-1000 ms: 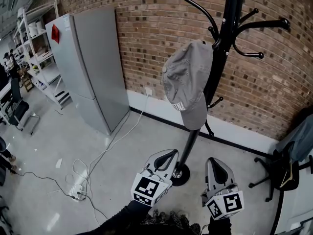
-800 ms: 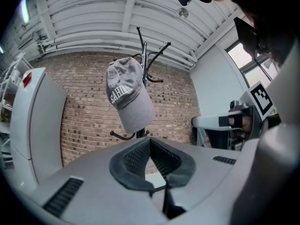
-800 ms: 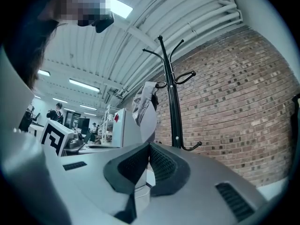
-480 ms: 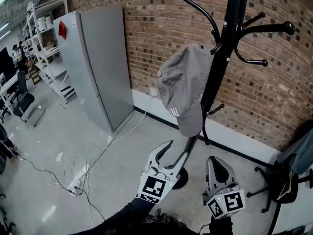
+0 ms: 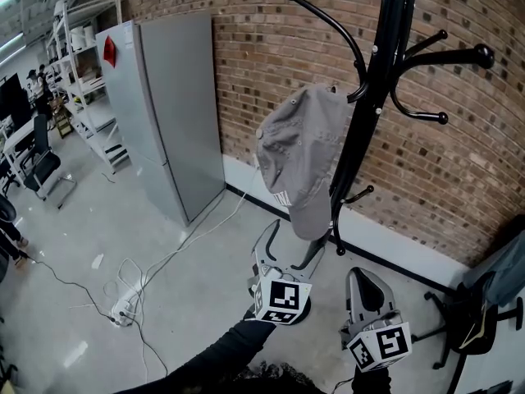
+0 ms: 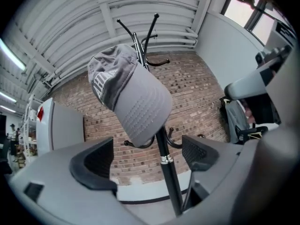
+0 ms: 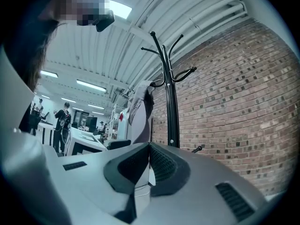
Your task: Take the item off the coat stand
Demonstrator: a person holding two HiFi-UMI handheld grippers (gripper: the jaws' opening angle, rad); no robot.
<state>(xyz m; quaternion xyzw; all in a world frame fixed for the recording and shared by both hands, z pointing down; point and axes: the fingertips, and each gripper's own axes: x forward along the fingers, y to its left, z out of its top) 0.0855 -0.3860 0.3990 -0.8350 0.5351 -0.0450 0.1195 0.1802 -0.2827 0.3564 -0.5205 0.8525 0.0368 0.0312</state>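
A grey cap (image 5: 299, 158) hangs on a hook of the black coat stand (image 5: 369, 113), its brim pointing down. My left gripper (image 5: 287, 246) is raised just below the brim, its jaws opening wide with nothing between them. In the left gripper view the cap (image 6: 129, 93) fills the space above the gripper (image 6: 147, 156), and the stand's pole (image 6: 168, 177) runs down between the two pads without touching them. My right gripper (image 5: 363, 279) stays low to the right of the pole, shut and empty. The right gripper view shows that gripper (image 7: 150, 161) closed, with the stand (image 7: 168, 107) ahead.
A grey fridge (image 5: 164, 113) stands against the brick wall (image 5: 271, 48) at the left, with white shelving (image 5: 74, 80) beyond it. A power strip and cables (image 5: 127, 310) lie on the floor. A black office chair (image 5: 472, 306) with a jacket stands at the right.
My left gripper has risen toward the cap's brim and its jaws have gone from shut to wide apart. The right gripper has barely moved.
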